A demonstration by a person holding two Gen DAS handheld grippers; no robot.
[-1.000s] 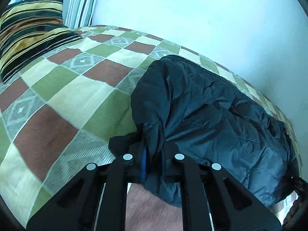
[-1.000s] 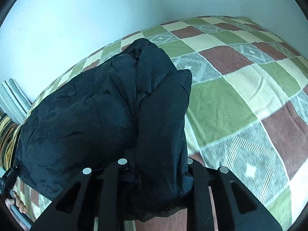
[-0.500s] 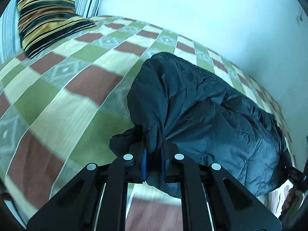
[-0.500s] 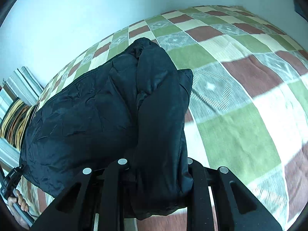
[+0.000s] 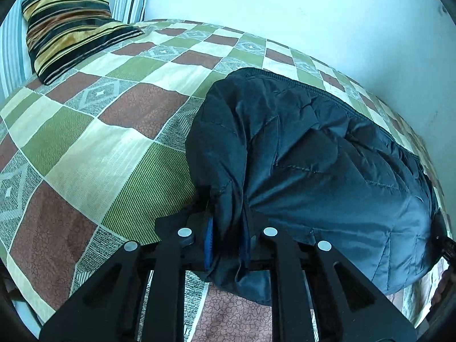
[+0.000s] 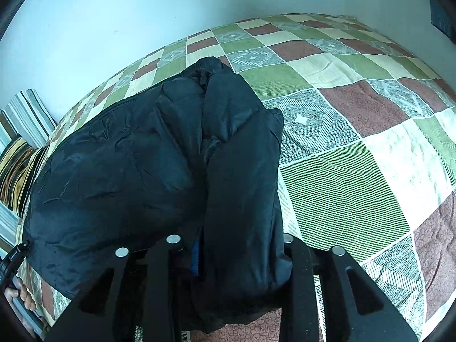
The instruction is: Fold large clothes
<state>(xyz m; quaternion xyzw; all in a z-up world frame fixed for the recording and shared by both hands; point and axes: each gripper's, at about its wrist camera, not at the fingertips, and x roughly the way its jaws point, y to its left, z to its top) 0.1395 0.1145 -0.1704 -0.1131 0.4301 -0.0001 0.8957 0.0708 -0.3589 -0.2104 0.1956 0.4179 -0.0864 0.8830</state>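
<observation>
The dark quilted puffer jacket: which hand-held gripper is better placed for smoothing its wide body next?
Probably left. The left hand-held gripper faces the dark quilted puffer jacket body, jaws opening around a thin edge; the right hand-held gripper holds the bulky sleeve.

One jacket, one striped cushion, one checked bedspread, two grippers: left, right.

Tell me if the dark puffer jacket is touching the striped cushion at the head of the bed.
Apart. In the left wrist view, the jacket lies on the checked bedspread, with several bare squares of it between the jacket and the striped cushion.
</observation>
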